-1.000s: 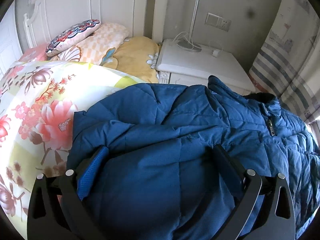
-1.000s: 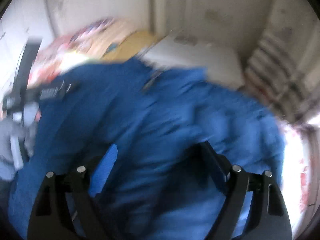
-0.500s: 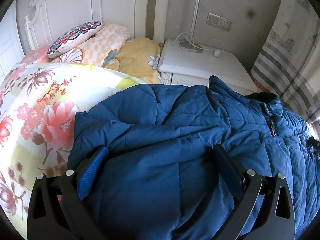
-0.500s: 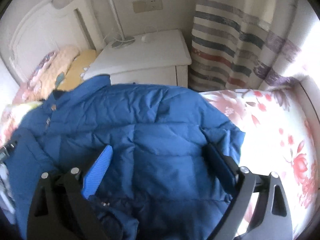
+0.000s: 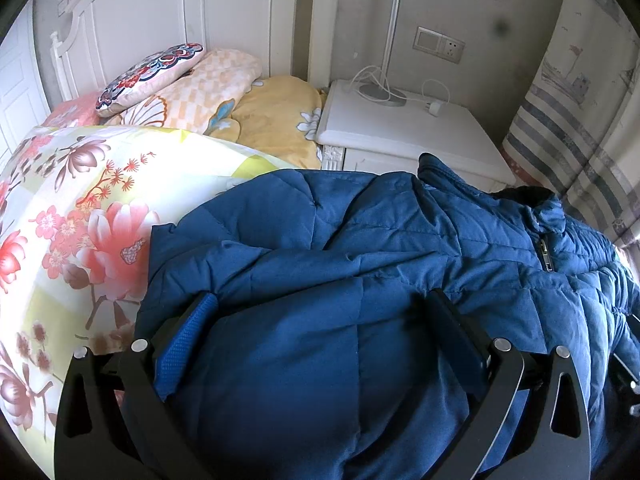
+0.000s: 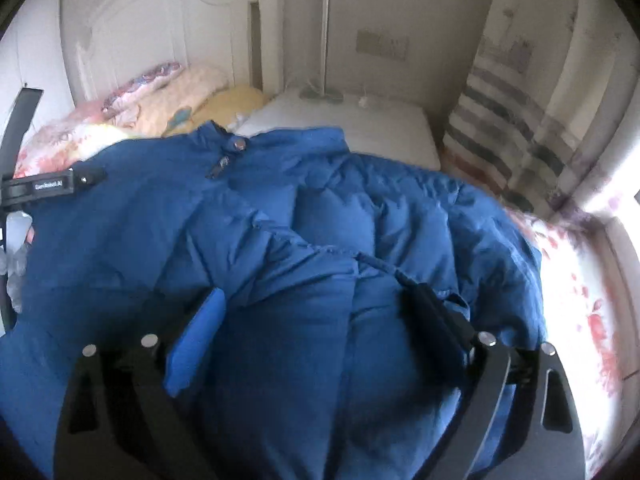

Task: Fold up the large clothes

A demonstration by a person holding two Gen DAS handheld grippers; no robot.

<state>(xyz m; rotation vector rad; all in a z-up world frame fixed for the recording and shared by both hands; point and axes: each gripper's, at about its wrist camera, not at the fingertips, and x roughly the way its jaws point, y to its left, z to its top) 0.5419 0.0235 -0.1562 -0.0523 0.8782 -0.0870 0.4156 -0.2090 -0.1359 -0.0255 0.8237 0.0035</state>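
Both grippers are mine, one in each hand, and both have their fingers spread wide apart with nothing clamped. My left gripper (image 5: 320,312) hangs over the blue puffer jacket (image 5: 360,260), with quilted fabric bulging up between its two fingers. My right gripper (image 6: 320,304) sits the same way over the jacket (image 6: 280,220), its fingers straddling a raised fold; whether the pads actually press the cloth I cannot tell.

Largest first: the bed, covered by a floral quilt (image 5: 80,208) in pink, yellow and white. The jacket lies spread across it, directly under and ahead of both grippers, its collar and zipper (image 5: 545,254) toward the white nightstand (image 5: 400,132). Pillows (image 5: 192,92) are stacked by the white headboard. A striped curtain (image 5: 568,140) hangs to the right. A lamp base with a cable sits on the nightstand.

I judge the jacket to be bulky but light, soft and springy, with a smooth shell that may slip between the pads. Padded layers will puff back, so folds need pressing down. Better holds would be a seam, the hem or a sleeve cuff, where the fabric is thinner and a pinch can bite, rather than the fat quilted middle now between my fingers.
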